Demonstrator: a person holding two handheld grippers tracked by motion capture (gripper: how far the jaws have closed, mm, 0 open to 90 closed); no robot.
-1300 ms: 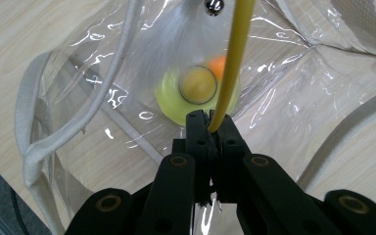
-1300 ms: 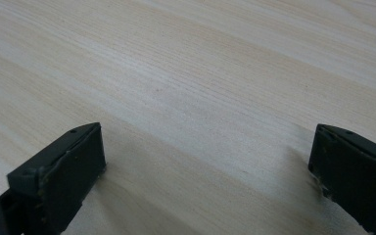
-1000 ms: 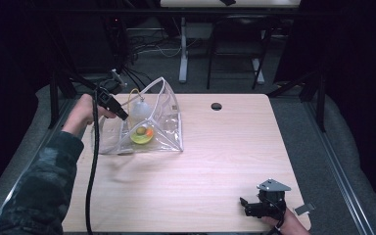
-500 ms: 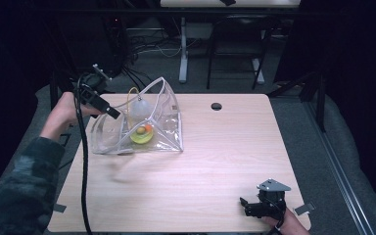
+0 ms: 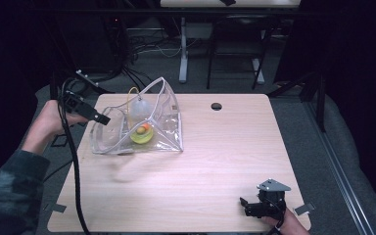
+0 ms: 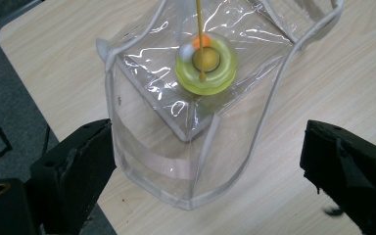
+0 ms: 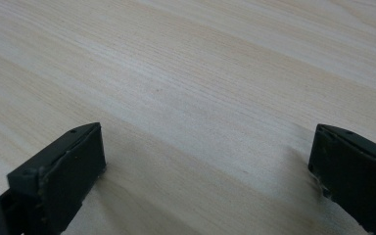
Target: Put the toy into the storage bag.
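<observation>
Two grippers spread wide, a clear bag on the far left of the table.

Near right, the right gripper (image 5: 247, 208) rests low over bare wooden table (image 5: 215, 161), jaws wide apart, holding nothing. Far left, the left gripper (image 5: 98, 119) hangs just beside the clear plastic bag (image 5: 142, 127) — jaws spread, gripping nothing — a yellow-green ring toy (image 6: 206, 63) inside.

I see a light wooden table (image 5: 200, 161) with rounded corners and a small dark round hole (image 5: 216, 105) near its far edge. A clear plastic bag (image 5: 164, 134) sits on the far left part of the tabletop, and my right gripper (image 5: 247, 208) rests near the front right corner.
</observation>
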